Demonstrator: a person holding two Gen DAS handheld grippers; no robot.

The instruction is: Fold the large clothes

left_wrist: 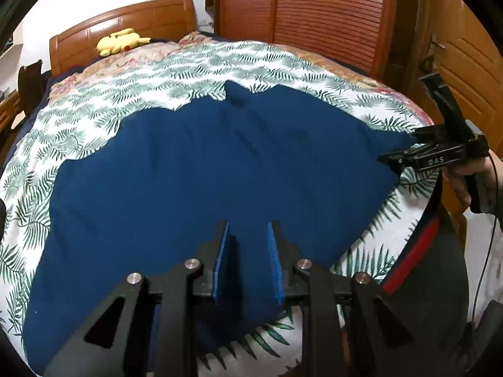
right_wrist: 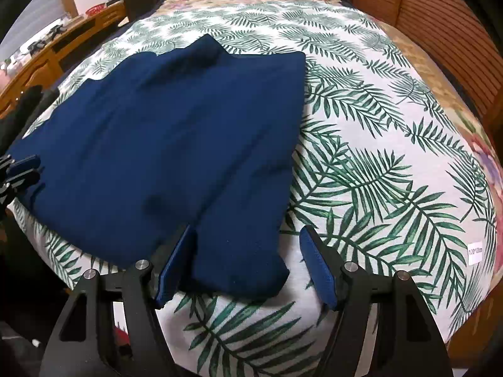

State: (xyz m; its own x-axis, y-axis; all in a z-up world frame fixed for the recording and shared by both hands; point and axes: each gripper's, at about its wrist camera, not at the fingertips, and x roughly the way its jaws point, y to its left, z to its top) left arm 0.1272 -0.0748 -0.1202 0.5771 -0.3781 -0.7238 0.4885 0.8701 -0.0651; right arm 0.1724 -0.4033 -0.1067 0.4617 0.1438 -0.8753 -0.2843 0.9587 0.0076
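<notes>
A large navy blue garment (left_wrist: 201, 172) lies flat on a bed covered by a leaf-print sheet (left_wrist: 94, 103). In the right wrist view the garment (right_wrist: 176, 144) looks partly folded, with a straight right edge. My left gripper (left_wrist: 248, 229) is open low over the garment's near edge, with cloth between its blue pads. My right gripper (right_wrist: 248, 235) is open wide, straddling the garment's near right corner. It also shows in the left wrist view (left_wrist: 405, 154) at the garment's right corner. The left gripper's tips (right_wrist: 22, 169) show at the garment's left edge.
A yellow plush toy (left_wrist: 121, 41) lies by the wooden headboard (left_wrist: 125, 22). A louvred wooden wardrobe (left_wrist: 314, 6) and a door (left_wrist: 465, 72) stand right of the bed. A wooden desk (right_wrist: 47, 50) with small items stands to the left. A white label (right_wrist: 475, 251) sits on the sheet.
</notes>
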